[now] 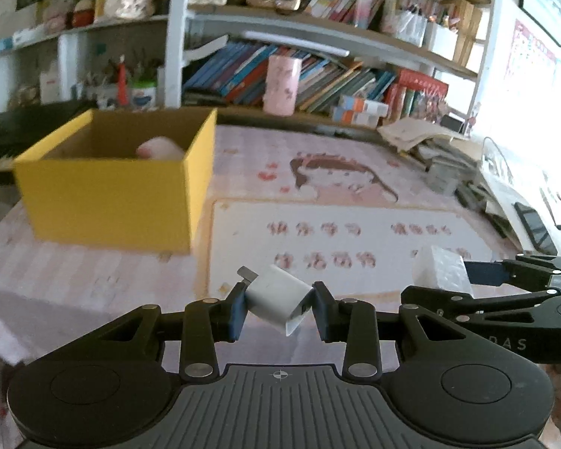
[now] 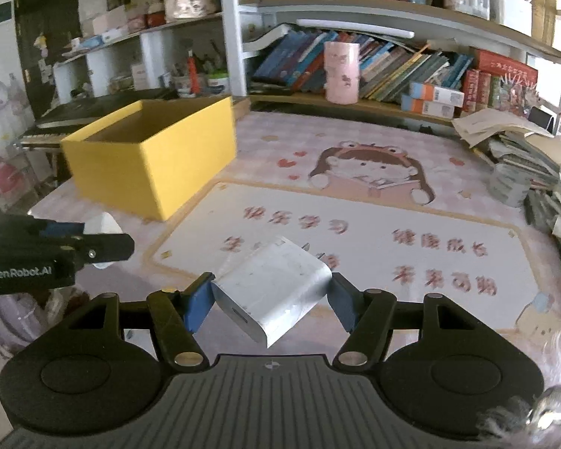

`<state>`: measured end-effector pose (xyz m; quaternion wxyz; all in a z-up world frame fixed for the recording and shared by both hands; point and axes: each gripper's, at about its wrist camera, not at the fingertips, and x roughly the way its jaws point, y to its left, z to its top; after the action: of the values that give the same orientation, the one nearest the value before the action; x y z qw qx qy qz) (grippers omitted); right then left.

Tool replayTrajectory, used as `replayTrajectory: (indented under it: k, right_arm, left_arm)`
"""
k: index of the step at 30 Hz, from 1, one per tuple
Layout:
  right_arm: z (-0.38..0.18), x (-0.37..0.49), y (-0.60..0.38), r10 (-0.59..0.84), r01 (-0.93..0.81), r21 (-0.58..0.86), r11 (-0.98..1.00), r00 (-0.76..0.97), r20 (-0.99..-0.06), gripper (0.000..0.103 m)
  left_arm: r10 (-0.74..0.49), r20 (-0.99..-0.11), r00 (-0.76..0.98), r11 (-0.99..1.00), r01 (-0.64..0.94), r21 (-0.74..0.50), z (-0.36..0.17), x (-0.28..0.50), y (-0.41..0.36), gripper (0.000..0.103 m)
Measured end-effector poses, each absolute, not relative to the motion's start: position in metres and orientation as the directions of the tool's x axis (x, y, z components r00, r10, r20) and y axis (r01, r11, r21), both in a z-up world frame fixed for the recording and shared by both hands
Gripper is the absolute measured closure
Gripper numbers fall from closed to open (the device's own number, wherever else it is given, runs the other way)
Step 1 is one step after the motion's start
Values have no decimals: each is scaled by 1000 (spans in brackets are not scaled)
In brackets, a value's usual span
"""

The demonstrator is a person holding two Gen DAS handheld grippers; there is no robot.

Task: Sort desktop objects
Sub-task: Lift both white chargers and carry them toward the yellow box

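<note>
My left gripper [image 1: 278,305] is shut on a small white charger plug [image 1: 276,295], held tilted above the pink desk mat [image 1: 355,194]. My right gripper [image 2: 271,295] is shut on a larger white charger block [image 2: 273,288], its prongs pointing away. In the left wrist view the right gripper [image 1: 467,280] comes in from the right with its white block [image 1: 439,271]. The left gripper [image 2: 89,239] shows at the left edge of the right wrist view. An open yellow box [image 1: 112,183] [image 2: 149,157] stands at the far left of the desk; something pale pink [image 1: 161,149] lies inside it.
Shelves packed with books [image 2: 392,63] and a pink cylinder [image 2: 341,73] line the back of the desk. Stacked papers and books [image 2: 523,142] and a grey tape roll [image 2: 510,185] crowd the right side. A keyboard [image 2: 56,127] sits behind the box.
</note>
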<state>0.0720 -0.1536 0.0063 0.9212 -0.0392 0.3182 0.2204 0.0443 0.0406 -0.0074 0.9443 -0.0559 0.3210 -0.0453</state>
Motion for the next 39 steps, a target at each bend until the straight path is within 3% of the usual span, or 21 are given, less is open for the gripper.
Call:
replayTrajectory:
  k: [14, 39]
  right_arm:
    - [11, 25, -114, 422, -480, 74, 874, 676, -604, 40]
    - [10, 30, -56, 479, -578, 44, 815, 629, -612, 40]
  left_arm:
    - [-79, -591, 803, 992, 2, -130, -4, -8, 75, 68]
    - [-17, -588, 808, 989, -74, -131, -8, -16, 119, 67]
